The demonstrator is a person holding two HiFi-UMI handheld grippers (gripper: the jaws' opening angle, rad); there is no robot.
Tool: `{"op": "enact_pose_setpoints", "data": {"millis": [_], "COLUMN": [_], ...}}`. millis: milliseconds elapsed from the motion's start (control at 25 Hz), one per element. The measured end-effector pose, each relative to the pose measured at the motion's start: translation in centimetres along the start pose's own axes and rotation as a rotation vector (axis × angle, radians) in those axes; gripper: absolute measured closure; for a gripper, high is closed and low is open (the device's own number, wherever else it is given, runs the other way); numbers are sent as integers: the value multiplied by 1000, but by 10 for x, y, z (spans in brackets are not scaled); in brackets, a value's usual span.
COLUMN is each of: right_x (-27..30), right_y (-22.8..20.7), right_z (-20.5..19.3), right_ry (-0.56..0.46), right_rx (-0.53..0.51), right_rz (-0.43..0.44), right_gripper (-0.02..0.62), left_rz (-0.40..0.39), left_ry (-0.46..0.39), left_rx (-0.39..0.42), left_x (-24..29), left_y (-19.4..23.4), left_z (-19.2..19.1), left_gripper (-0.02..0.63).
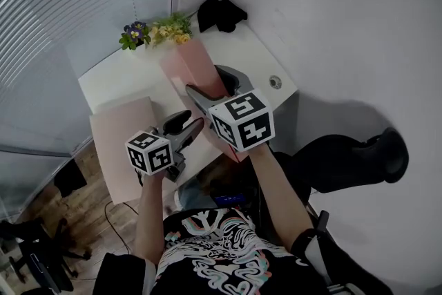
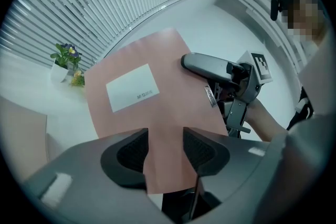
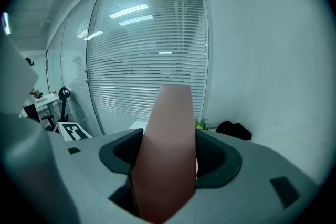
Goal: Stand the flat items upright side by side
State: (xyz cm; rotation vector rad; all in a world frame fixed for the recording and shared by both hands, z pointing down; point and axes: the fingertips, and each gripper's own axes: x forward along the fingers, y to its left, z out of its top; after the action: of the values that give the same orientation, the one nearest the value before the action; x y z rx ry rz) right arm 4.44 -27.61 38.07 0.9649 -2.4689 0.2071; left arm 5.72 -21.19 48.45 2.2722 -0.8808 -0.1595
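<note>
Pink envelope point(image 1: 186, 65) is held up over the middle of the white table point(image 1: 124, 76), with its face tilted toward the person. Whether its lower edge touches the table cannot be told.

Right gripper point(image 1: 215, 85): the jaws are clamped on the envelope's right edge. This is confirmed in the right gripper view, where the pink material fills the gap and both pads are met.

Left gripper point(image 1: 185, 126): the jaws are apart. In the left gripper view the envelope is seen face-on, with only its lower corner showing in the gap. No pad is pressed on it.

Seen only in the left gripper view:
- a white label on the envelope's face
- the right gripper's upper jaw laid across that face

Seen only in the head view:
- a second pink flat item point(image 1: 121, 135) lying flat on the table at the left, just beside the left gripper and apart from the held one

Flowers point(image 1: 155, 31) at the far table corner are shown in the head view and the left gripper view. A black bundle point(image 1: 221, 14) lies at the far edge near them, and it is also caught in the right gripper view, beside window blinds point(image 3: 147, 60).
</note>
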Motion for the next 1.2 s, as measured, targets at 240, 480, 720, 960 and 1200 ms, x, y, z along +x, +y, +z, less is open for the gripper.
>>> {"op": "enact_pose_setpoints", "data": {"millis": [240, 480, 720, 960, 1200], "right_x": [-11, -23, -35, -43, -50], "right_y": [-7, -13, -12, -11, -5], "right_z": [6, 9, 5, -2, -6], "right_ry": [-121, -261, -382, -449, -465], "right_rx": [23, 35, 33, 34, 46], "right_rz": [-72, -145, -222, -281, -332], "right_gripper": [290, 287, 287, 285, 287], "left_rz": [-4, 6, 16, 32, 54], "left_ry": [13, 19, 26, 32, 35], "left_rx": [9, 7, 4, 0, 2], "left_x": [0, -2, -2, -3, -9], "left_y": [-6, -9, -10, -8, -8], "left_z": [-6, -11, -19, -24, -28], "left_gripper": [411, 411, 412, 411, 411]}}
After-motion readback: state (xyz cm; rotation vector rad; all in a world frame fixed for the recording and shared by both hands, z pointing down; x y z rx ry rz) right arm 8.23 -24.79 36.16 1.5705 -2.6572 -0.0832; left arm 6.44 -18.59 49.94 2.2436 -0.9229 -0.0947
